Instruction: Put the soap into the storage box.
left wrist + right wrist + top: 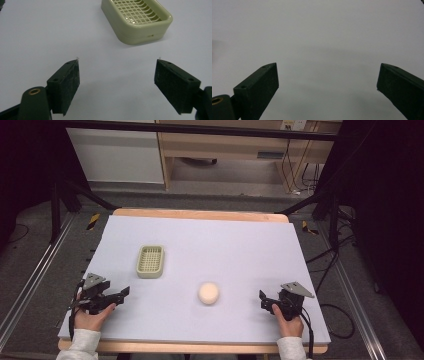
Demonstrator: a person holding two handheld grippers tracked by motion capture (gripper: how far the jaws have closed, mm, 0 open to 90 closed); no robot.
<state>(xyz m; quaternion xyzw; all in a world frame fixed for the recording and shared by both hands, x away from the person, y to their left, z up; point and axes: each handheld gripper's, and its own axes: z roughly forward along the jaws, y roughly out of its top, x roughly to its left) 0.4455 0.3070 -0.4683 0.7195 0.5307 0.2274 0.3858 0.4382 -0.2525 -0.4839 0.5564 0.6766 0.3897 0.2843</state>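
A pale green soap dish (pixel 150 261) with a grid insert sits left of centre on the white table sheet (pixel 225 245); the left gripper view has the soap dish (pixel 137 20) ahead and to the right. A cream oval soap bar (pixel 208 293) lies near the middle front. My left gripper (pixel 120 295) rests at the front left, open and holding nothing, its jaws wide apart (pixel 117 75). At the front right my right gripper (pixel 263 300) is open too, right of the soap, jaws spread over bare sheet (pixel 328 77).
The sheet covers a wooden table (pixel 200 214) whose far edge shows. Beyond it stand wooden furniture (pixel 225 145) and cables (pixel 300 175) on the floor. Black frame legs (pixel 55 205) flank both sides.
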